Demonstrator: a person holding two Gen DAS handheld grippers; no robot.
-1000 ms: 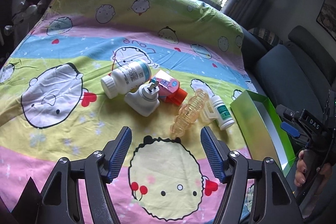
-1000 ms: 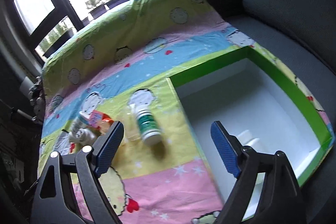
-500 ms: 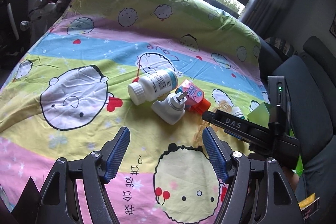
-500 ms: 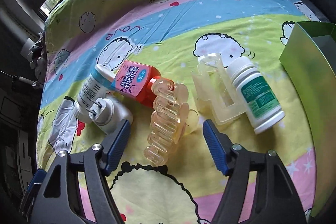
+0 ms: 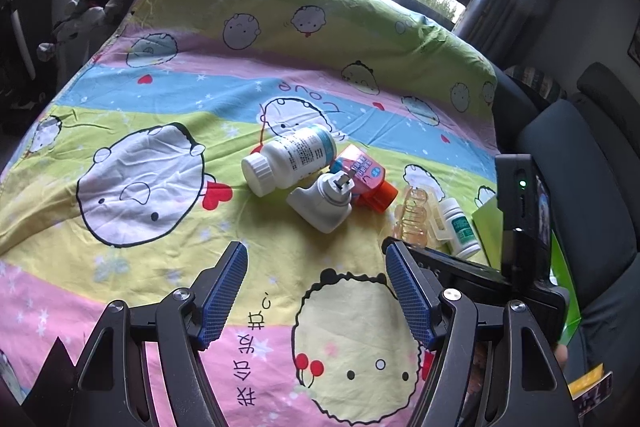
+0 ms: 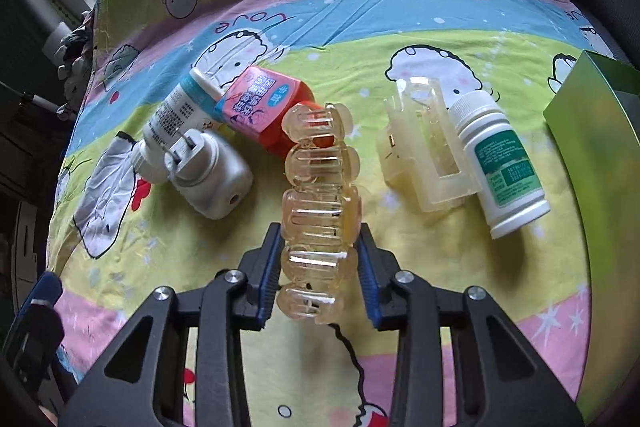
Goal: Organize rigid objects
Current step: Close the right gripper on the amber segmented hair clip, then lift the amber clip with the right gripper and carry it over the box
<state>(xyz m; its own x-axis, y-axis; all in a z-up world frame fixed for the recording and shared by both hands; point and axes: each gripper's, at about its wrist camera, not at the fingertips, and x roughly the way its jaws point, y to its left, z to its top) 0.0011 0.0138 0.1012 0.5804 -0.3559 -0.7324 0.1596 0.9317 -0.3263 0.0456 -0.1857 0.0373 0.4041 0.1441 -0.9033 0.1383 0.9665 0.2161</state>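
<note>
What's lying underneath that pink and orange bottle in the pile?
The pink and orange bottle leans over the large white pill bottle, beside the grey plug-in device. Below them is the cartoon bedsheet. Whatever sits directly beneath the bottle is hidden.

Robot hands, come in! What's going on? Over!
Right gripper shut on amber hair claw. Left gripper open, empty. Green box to the right, path unblocked.

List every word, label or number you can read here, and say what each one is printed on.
"Love": on the bedsheet, seen upside down.
Pink bottle label: Chinese characters, too blurred to read.
Large white bottle: fine print, unreadable.
Small white bottle, green label: too small to read.
</note>
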